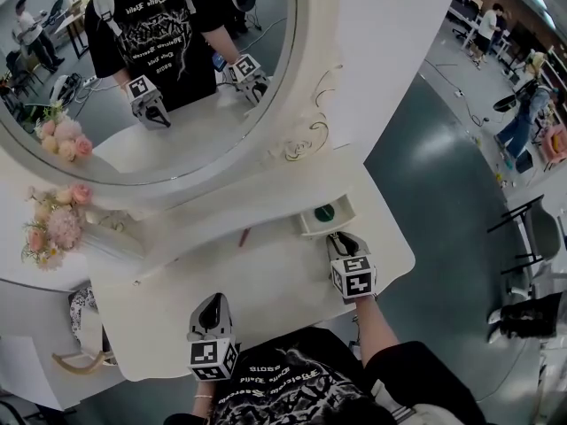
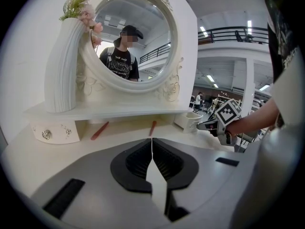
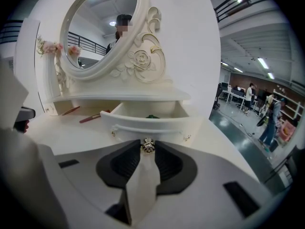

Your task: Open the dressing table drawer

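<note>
The small right drawer (image 1: pixel 321 216) of the white dressing table (image 1: pixel 266 290) stands pulled out, with a green thing (image 3: pixel 152 116) inside it. My right gripper (image 1: pixel 337 235) sits at the drawer's front. In the right gripper view the jaws are shut on the drawer's metal knob (image 3: pixel 147 146), below the curved drawer front (image 3: pixel 143 122). My left gripper (image 1: pixel 211 308) rests over the table top near its front edge, well left of the drawer. In the left gripper view its gripper (image 2: pixel 152 147) is shut with nothing between the jaws. The left drawer (image 2: pixel 52 133) stays closed.
An oval mirror (image 1: pixel 177 78) rises behind the shelf. A white vase with pink flowers (image 1: pixel 62 224) stands at the left. Two red pens (image 2: pixel 100 130) (image 2: pixel 152 128) lie under the shelf. Grey floor lies right of the table, with people far off.
</note>
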`<state>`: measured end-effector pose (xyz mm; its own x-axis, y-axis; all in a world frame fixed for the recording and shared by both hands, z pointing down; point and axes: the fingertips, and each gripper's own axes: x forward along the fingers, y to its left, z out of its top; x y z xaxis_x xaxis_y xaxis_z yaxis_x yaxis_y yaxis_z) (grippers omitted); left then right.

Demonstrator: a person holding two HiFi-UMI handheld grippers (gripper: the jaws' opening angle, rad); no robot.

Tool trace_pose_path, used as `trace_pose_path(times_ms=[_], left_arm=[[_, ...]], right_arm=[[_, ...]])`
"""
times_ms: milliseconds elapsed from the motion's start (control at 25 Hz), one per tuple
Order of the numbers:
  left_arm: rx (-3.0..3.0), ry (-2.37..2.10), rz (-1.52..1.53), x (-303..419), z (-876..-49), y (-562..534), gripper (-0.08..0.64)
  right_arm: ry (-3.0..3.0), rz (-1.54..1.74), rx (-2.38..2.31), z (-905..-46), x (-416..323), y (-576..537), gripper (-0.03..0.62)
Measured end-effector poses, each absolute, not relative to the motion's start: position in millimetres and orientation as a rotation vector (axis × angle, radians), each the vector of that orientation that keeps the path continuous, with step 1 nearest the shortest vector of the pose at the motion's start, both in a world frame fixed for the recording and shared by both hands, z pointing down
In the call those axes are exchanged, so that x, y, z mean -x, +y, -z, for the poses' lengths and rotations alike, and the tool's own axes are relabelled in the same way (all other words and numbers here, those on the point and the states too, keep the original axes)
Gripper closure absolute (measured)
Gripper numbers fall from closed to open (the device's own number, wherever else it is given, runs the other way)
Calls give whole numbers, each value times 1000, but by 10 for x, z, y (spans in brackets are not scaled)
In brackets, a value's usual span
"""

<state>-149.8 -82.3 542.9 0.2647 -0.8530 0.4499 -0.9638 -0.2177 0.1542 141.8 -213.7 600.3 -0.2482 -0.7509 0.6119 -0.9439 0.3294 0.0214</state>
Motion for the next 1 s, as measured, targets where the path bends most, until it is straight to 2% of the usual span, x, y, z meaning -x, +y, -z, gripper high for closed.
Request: trace_pose_path(times_ms=[280,560,1000], left_arm=[[-2134,-1654,-376,1510,-5428,-811,541],[-2128,-1655,-374,1515,-5438,-814,541],[-2127,-1639,-372,1480,-5464,-815,541]], right_arm=[[-2078,-489,-1506,-5990,-1433,-2124,485],[-2118,-553,-1494,-5973,-1425,-2052,403],[-2175,-602,-1440,-5935,-1307,-1906,374]])
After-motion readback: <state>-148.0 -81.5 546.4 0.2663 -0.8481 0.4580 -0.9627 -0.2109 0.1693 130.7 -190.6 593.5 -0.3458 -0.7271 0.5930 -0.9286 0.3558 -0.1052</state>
